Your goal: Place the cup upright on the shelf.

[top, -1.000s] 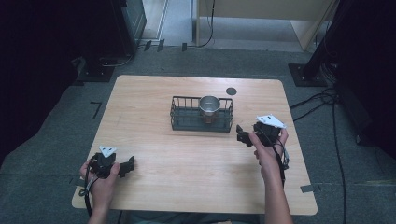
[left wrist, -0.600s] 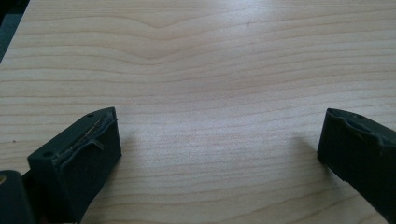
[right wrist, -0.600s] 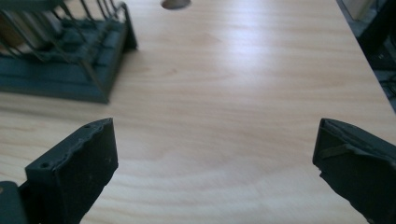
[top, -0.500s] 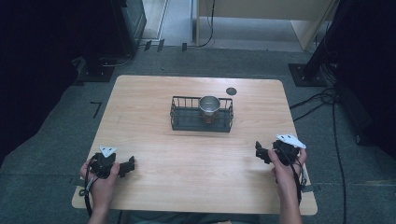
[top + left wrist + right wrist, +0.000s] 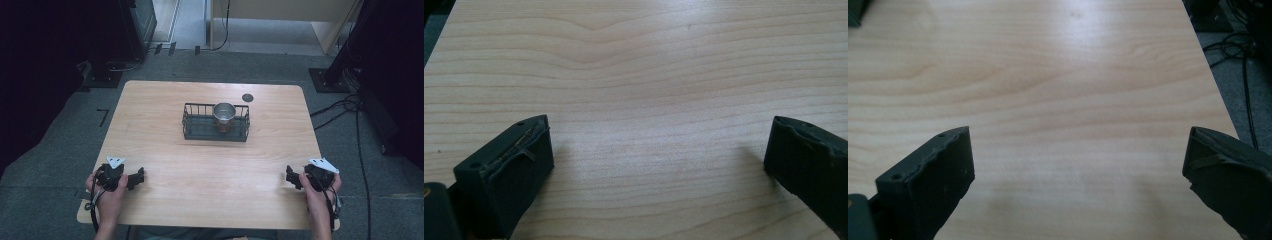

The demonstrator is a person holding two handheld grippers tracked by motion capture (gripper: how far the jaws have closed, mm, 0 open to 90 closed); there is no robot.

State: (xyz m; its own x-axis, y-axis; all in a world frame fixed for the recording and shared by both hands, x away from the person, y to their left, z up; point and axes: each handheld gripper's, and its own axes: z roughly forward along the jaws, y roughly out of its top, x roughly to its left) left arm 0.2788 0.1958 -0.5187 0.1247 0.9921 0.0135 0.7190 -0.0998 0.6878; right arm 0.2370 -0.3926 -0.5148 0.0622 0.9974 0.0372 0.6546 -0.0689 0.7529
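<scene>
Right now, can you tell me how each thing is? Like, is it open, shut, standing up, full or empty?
Left gripper: fingers open, holding nothing, low at the table's near left.
Right gripper: fingers open, holding nothing, low at the table's near right.
Metal cup: upright, in the right part of the basket; contents cannot be told.
Wire basket: upright, left part empty.
Dark disc: lying flat behind the basket.

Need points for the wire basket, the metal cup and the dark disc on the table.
wire basket (image 5: 200, 131), high view, on its bare floor left of the cup.
metal cup (image 5: 224, 111), high view, on its open mouth.
dark disc (image 5: 247, 97), high view, on its centre, behind the basket's right end.
</scene>
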